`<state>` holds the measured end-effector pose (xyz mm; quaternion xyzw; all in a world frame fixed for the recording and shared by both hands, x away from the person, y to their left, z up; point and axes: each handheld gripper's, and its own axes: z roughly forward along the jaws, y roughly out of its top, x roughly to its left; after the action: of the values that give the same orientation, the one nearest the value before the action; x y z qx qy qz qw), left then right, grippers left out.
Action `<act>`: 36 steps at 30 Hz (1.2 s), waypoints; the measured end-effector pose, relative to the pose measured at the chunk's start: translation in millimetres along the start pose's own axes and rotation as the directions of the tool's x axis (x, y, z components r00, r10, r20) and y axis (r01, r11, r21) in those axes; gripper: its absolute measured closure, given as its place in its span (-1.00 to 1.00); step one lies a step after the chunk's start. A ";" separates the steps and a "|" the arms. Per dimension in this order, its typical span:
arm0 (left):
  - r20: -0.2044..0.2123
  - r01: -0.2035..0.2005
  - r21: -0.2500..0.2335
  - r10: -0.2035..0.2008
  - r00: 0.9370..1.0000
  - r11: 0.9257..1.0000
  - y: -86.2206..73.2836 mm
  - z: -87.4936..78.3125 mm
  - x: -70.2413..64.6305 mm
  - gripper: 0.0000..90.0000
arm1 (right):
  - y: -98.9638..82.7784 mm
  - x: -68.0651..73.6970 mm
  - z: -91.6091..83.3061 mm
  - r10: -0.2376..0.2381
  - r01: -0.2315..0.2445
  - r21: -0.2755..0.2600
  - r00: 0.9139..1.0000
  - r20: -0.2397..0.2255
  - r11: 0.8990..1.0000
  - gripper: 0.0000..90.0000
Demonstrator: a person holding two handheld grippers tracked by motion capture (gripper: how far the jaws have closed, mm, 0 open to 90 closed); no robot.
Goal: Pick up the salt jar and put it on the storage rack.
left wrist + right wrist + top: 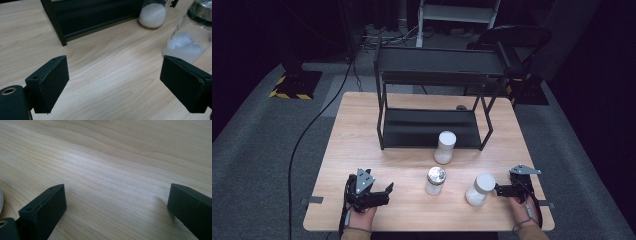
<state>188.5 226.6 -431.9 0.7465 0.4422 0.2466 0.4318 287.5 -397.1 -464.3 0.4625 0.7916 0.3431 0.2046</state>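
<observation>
Three clear jars hold white powder. A white-lidded jar (445, 147) stands just in front of the black rack (432, 75). A silver-lidded jar (435, 180) stands mid-table, and a second white-lidded jar (480, 189) leans at the front right. My left gripper (387, 193) lies near the front edge, pointing right toward the silver-lidded jar, open with bare wood between its jaws. In the left gripper view, that gripper (113, 82) sees the silver-lidded jar (190, 40) beyond its right jaw and the far jar (152, 15). My right gripper (498, 190) sits just right of the leaning jar; in its own view the right gripper (117, 207) is open over bare wood.
The two-tier black rack takes up the back half of the wooden table (362, 130). A black cable (307, 135) runs over the grey floor at the left. A dark chair (517, 40) stands behind the rack.
</observation>
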 end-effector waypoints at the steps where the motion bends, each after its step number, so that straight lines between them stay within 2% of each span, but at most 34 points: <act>1: 0.001 -0.004 -0.001 0.004 1.000 1.000 0.7 -0.6 -0.5 -0.82 | 0.0 0.0 0.0 0.000 0.000 0.000 1.000 0.000 1.000 -0.95; 7: 0.006 -0.002 -0.007 0.002 1.000 1.000 1.8 -1.2 -1.9 -0.82 | 0.0 -0.7 0.1 -0.002 0.002 0.000 1.000 -0.002 1.000 -0.95; 11: 0.032 0.007 -0.014 -0.007 0.999 1.000 3.6 1.0 -2.5 -0.82 | -0.2 -0.8 0.1 -0.002 0.002 -0.001 1.000 -0.002 1.000 -0.95; 14: 0.044 -0.030 -0.017 0.031 0.999 0.999 9.2 2.6 -8.9 -0.82 | -0.2 -0.7 0.0 -0.002 0.002 -0.001 1.000 -0.001 1.000 -0.95; 17: 0.066 -0.045 -0.024 0.047 0.997 0.999 13.9 5.1 -13.4 -0.82 | -0.3 -0.5 0.0 0.000 0.000 -0.001 1.000 0.000 1.000 -0.95; 21: 0.082 -0.046 -0.032 0.048 0.995 0.998 16.8 9.7 -18.3 -0.85 | -0.5 -0.1 -0.2 0.002 -0.002 -0.001 1.000 0.003 1.000 -0.95; 25: 0.072 -0.028 -0.045 0.031 0.997 0.999 17.5 14.1 -24.9 -0.90 | -0.8 0.6 -0.5 0.006 -0.006 -0.001 1.000 0.009 1.000 -0.95; 36: 0.107 -0.049 -0.067 0.056 0.993 0.997 21.0 28.1 -34.9 -0.92 | -1.3 1.7 -1.0 0.016 -0.016 -0.001 1.000 0.018 1.000 -0.95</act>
<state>201.9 179.2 -427.5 0.7560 0.3899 0.2310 0.4723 285.2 -396.4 -464.6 0.4715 0.7859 0.3410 0.2092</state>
